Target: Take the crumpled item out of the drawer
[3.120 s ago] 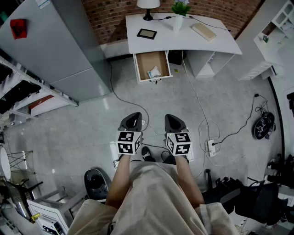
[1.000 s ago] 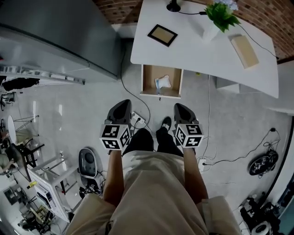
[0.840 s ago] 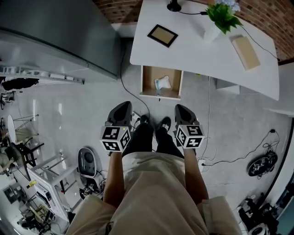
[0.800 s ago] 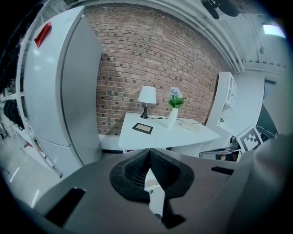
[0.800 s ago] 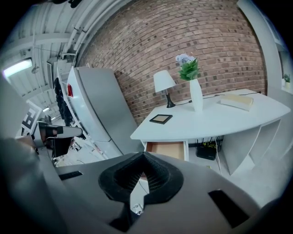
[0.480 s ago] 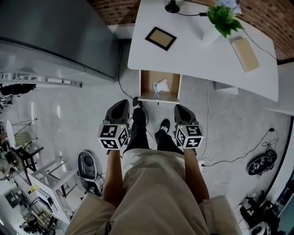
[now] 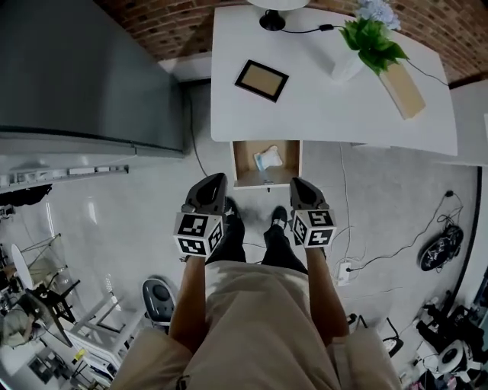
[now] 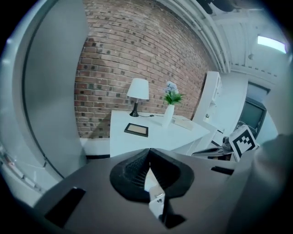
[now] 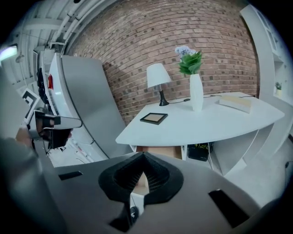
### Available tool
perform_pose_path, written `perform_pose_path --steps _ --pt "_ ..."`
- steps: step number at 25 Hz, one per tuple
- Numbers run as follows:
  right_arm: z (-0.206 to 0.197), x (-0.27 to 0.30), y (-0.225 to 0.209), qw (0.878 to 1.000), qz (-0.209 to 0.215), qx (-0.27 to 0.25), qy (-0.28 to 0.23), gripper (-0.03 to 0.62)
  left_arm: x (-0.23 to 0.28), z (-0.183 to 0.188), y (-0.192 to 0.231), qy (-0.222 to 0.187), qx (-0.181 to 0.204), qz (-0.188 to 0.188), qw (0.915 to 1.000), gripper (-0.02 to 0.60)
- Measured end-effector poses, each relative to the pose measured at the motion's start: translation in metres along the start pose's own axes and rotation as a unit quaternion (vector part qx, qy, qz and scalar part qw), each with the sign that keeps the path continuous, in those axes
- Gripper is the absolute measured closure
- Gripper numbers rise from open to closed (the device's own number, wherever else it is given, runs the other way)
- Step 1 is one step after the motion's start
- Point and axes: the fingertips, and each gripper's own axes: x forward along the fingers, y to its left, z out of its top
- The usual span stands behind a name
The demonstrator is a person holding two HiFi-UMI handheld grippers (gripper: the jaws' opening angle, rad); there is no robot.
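Observation:
The open wooden drawer [image 7: 242, 161] sticks out from under the white desk [image 7: 328, 107]. A crumpled white and pale-blue item [image 7: 267, 158] lies inside it. My left gripper [image 7: 214, 180] and right gripper [image 7: 296, 184] are held side by side over the floor, just short of the drawer's front. Both are shut with nothing between the jaws. In the right gripper view the drawer [image 9: 158, 150] shows beneath the desk edge, just above the shut right gripper [image 9: 143, 156]. In the left gripper view the left gripper [image 8: 149, 152] hides the drawer.
On the desk stand a framed picture [image 7: 261, 80], a lamp [image 7: 272, 17], a vase with a green plant [image 7: 358, 47] and a tan book [image 7: 402, 89]. A grey cabinet [image 7: 84, 76] stands to the left. Cables and a power strip [image 7: 347, 270] lie on the floor at the right.
The person has walked toward the desk, so the drawer now lies just ahead of both grippers. Both grippers stay shut and level.

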Motion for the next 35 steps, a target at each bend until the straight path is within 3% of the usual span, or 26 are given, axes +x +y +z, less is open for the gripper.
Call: perform_pose_path --steps 4,12,18,27,35 --pt "-0.014 0.041 0.008 0.999 -0.031 -0.009 0.016 0.569 0.025 -0.018 0.008 0.027 0.027 -0.065 0.9971 0.565" --pt "-0.069 0.118 -0.003 0.996 -0.063 -0.008 0.064 0.569 0.058 -0.058 0.019 0.070 0.063 -0.138 0.9860 0.565" --pt "-0.102 0.152 -0.028 0.994 -0.069 0.005 0.087 0.569 0.079 -0.099 0.018 0.102 0.046 -0.150 0.9823 0.565" --pt "-0.125 0.204 -0.054 0.993 -0.062 0.033 0.095 0.568 0.144 -0.149 0.015 0.139 0.060 -0.161 0.9752 0.565" --pt "-0.146 0.238 -0.069 0.993 -0.028 0.008 0.118 0.516 0.199 -0.171 0.005 0.148 0.053 -0.163 0.9740 0.565"
